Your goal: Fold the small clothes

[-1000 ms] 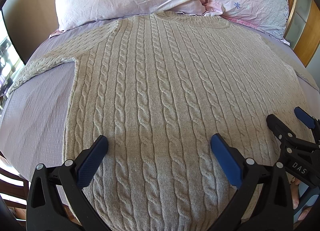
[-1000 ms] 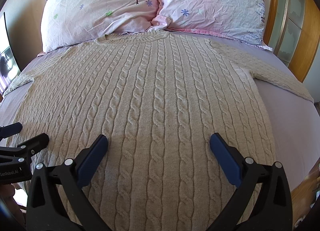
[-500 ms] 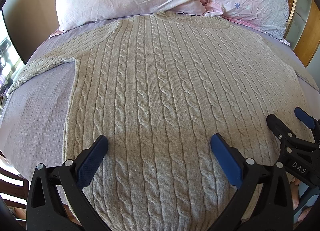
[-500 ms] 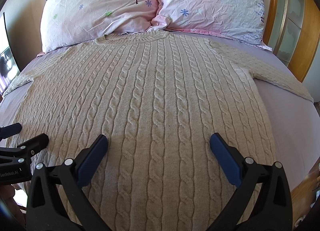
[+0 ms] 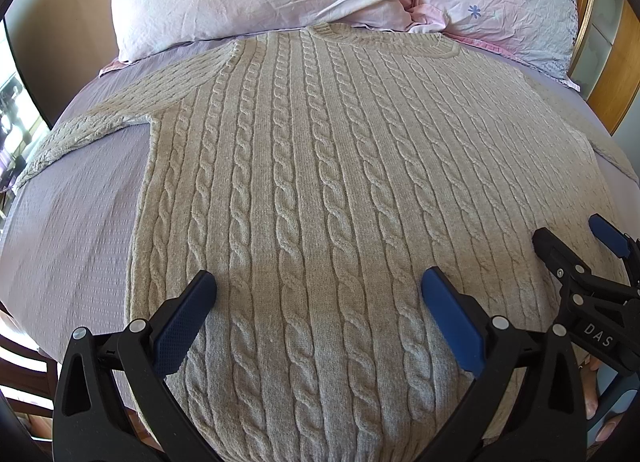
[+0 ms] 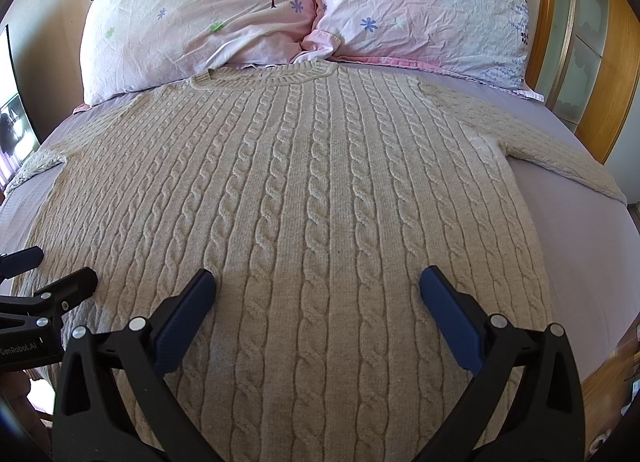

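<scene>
A home bedroom is indicated by a bed (image 6: 560, 246) with two floral pillows (image 6: 208, 18) set against a wooden headboard (image 6: 616, 94).

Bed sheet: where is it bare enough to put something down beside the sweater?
Two bare strips of bed sheet: one left of the sweater, below its left sleeve; one right of it, below the right sleeve. Crowded at the top, where the collar meets the pillows.

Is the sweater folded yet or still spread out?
Spread: the sweater lies flat on the bed, both sleeves out sideways.
</scene>
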`<action>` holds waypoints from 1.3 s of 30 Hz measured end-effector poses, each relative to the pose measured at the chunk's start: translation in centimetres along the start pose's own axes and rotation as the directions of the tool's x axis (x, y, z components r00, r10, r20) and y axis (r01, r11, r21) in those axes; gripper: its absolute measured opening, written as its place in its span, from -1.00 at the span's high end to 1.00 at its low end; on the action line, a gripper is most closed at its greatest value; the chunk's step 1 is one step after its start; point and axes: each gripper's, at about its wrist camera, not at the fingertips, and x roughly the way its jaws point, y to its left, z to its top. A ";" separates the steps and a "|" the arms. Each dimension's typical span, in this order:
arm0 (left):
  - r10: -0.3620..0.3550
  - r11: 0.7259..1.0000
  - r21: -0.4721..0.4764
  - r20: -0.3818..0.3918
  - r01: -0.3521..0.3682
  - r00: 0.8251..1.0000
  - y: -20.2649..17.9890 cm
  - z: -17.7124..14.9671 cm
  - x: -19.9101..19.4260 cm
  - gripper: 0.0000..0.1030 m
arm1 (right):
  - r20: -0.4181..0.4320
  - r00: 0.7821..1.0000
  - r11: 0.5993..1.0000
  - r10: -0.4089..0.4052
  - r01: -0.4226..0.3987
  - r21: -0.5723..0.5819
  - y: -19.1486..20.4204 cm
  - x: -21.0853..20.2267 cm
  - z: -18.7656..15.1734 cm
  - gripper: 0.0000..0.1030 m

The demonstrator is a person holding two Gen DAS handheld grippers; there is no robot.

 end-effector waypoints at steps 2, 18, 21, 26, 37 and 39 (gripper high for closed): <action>0.000 1.000 0.000 0.000 0.000 1.000 0.0 0.0 0.0 -0.97 | 0.000 1.000 1.000 0.000 0.000 0.000 0.0 0.0 0.0 -0.97; 0.000 1.000 0.009 -0.026 0.000 1.000 0.1 0.7 0.5 -0.97 | 0.042 0.998 0.998 0.040 -0.038 -0.058 -0.2 -0.2 0.2 -0.97; -0.002 1.000 0.020 -0.023 0.003 1.000 0.0 1.3 0.7 -0.97 | 0.036 0.983 0.977 0.178 -0.172 -0.129 -2.3 -0.9 0.6 -0.96; -0.016 1.000 0.025 0.007 0.016 1.000 0.0 0.9 0.4 -0.97 | 0.220 0.963 0.919 0.154 -0.222 0.326 -17.9 -3.6 4.0 -0.97; -0.244 0.938 -0.172 0.292 0.302 0.925 5.4 1.1 -2.6 -0.97 | 0.117 0.984 0.406 -0.134 -0.053 0.912 -45.9 0.8 2.0 -0.06; -0.205 0.929 -0.218 0.370 0.299 0.906 7.2 1.3 -3.4 -0.97 | 0.100 0.982 0.404 -0.159 -0.028 0.914 -47.0 1.4 2.5 0.15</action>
